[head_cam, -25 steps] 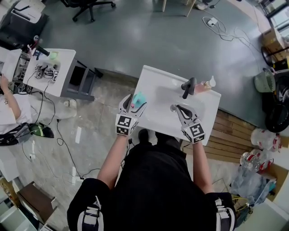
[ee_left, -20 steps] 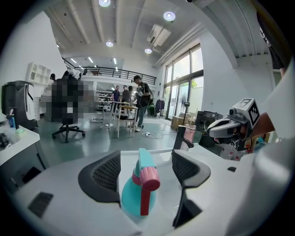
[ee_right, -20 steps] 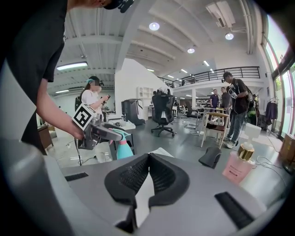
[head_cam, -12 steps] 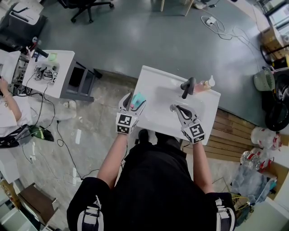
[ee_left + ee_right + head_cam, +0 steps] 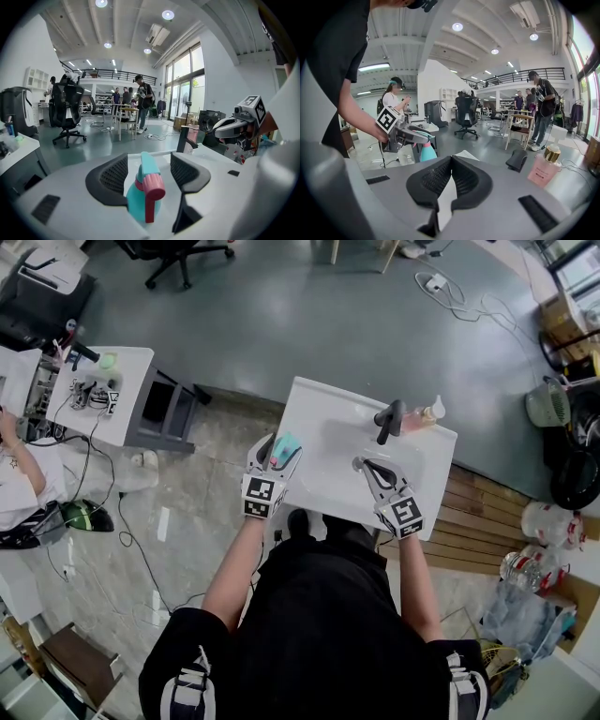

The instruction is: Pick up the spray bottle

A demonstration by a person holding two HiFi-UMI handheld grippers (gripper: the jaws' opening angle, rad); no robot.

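Observation:
A teal spray bottle (image 5: pixel 143 197) with a pink trigger stands upright at the left edge of the white table (image 5: pixel 328 488). My left gripper (image 5: pixel 279 448) straddles it. Its jaws have just been closing, with the bottle between them. In the left gripper view a gap still shows between the bottle and the right pad (image 5: pixel 185 171). My right gripper (image 5: pixel 362 463) rests over the middle of the table, shut, its pads meeting at the tips (image 5: pixel 452 158) with nothing held. The right gripper view shows the spray bottle (image 5: pixel 425 151) under my left gripper (image 5: pixel 410 133).
A black object (image 5: pixel 391 420) and a pink bottle with a gold cap (image 5: pixel 543 169) stand at the table's far right. A second white table (image 5: pixel 103 381) with small items is off to the left. Office chairs and several people stand farther away.

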